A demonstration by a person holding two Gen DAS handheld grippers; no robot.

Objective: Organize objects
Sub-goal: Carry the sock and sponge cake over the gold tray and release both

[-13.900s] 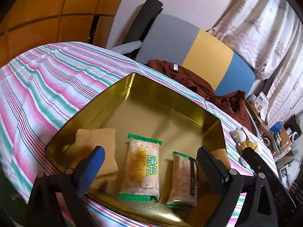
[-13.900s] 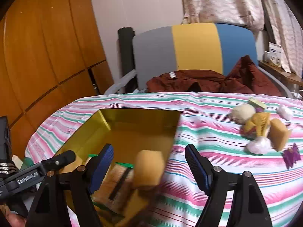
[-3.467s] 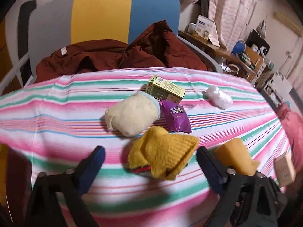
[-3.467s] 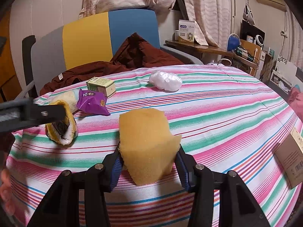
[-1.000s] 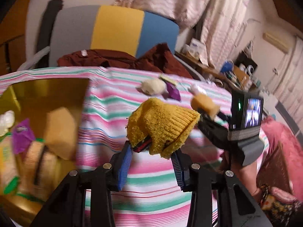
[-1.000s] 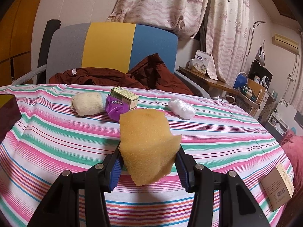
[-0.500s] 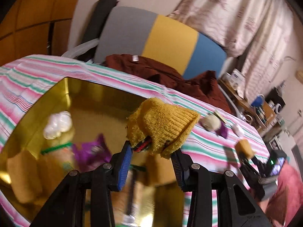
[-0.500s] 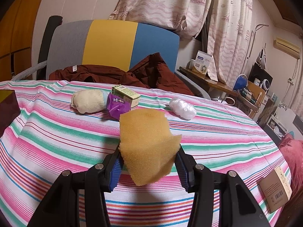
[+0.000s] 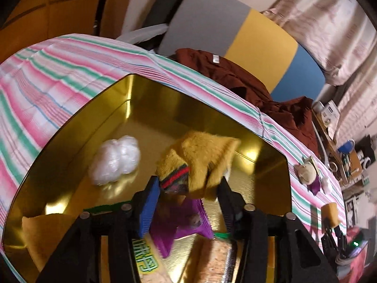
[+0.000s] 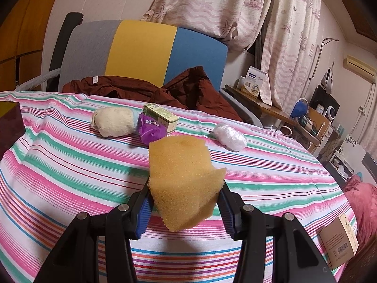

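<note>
Left gripper (image 9: pixel 188 200) holds sock (image 9: pixel 200 160) above tin (image 9: pixel 77 122).

**Right gripper: sponge clamped above striped tablecloth**

The right gripper (image 10: pixel 185 208) grips a yellow sponge (image 10: pixel 183 181) between its blue pads (image 10: pixel 143 212). Beyond it, on the striped tablecloth (image 10: pixel 70 165), lie a cream knitted bundle (image 10: pixel 113 121), a purple snack packet (image 10: pixel 150 127), a green carton (image 10: pixel 162 116) and a clear plastic wad (image 10: pixel 229 136). A brown cardboard box (image 10: pixel 338 243) lies at right.

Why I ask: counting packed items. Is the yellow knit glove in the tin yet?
Not yet: left gripper holds glove above gold tin.
</note>
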